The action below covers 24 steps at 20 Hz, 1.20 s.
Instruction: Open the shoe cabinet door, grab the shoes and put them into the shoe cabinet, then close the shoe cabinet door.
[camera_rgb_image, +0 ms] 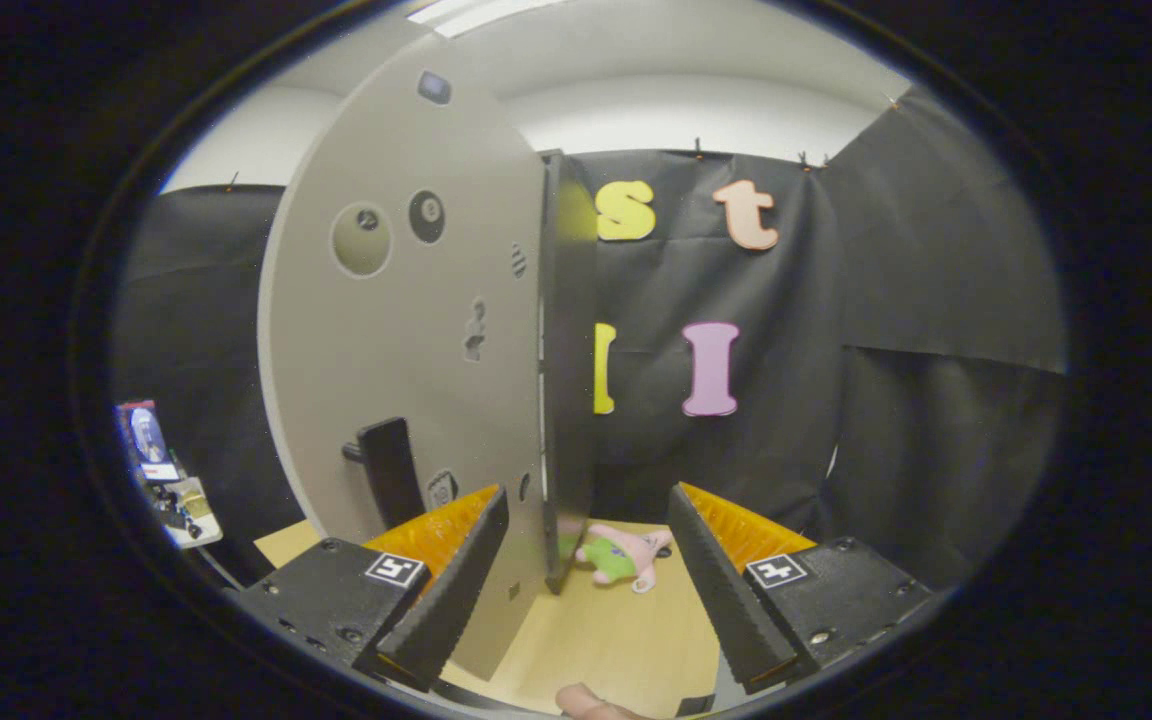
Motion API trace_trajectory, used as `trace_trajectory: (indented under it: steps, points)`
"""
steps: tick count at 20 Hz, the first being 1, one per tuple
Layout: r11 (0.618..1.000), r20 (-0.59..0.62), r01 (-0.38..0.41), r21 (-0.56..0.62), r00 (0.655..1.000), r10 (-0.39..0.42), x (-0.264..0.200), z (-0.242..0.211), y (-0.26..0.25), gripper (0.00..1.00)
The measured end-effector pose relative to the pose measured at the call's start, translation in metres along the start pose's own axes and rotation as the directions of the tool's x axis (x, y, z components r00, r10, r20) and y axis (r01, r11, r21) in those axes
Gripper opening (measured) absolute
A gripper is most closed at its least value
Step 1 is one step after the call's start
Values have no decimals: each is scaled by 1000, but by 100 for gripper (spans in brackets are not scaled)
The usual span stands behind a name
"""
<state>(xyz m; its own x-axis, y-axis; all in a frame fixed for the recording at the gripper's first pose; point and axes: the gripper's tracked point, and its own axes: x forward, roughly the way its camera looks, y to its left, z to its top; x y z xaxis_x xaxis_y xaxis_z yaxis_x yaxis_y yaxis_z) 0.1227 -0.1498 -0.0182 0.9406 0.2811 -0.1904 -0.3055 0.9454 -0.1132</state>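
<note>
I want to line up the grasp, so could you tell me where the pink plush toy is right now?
In the gripper view, the plush toy lies on the wooden table, just ahead of the open gripper, beside the bottom edge of the cabinet door.

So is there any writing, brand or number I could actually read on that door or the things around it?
Nothing here reads as text.
The small sticker by the handle on the cabinet door: too small to read.
The coloured card left of the door: blurred.
The square markers on the gripper, jaws open with the door's edge just ahead between them: patterns, no words.
</note>
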Motion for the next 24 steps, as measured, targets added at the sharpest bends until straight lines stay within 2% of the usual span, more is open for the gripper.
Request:
trace_trajectory:
  steps: [2, 4, 8, 14, 20, 24]
  points:
    - [999, -2, -3, -32, 1000, 2, 3, -3, 18, 98]
    - [1000, -10, -12, -12, 1000, 12, 5, 0, 36, 93]
    - [999, -32, -35, 14, 999, 36, 9, 4, 79, 93]
    - [1000, -80, 26, -11, 996, -27, 24, 1, 128, 93]
    - [998, -55, 43, 52, 998, -40, 44, 5, 174, 93]
    - [998, 11, 52, 22, 999, -52, 69, 20, 207, 93]
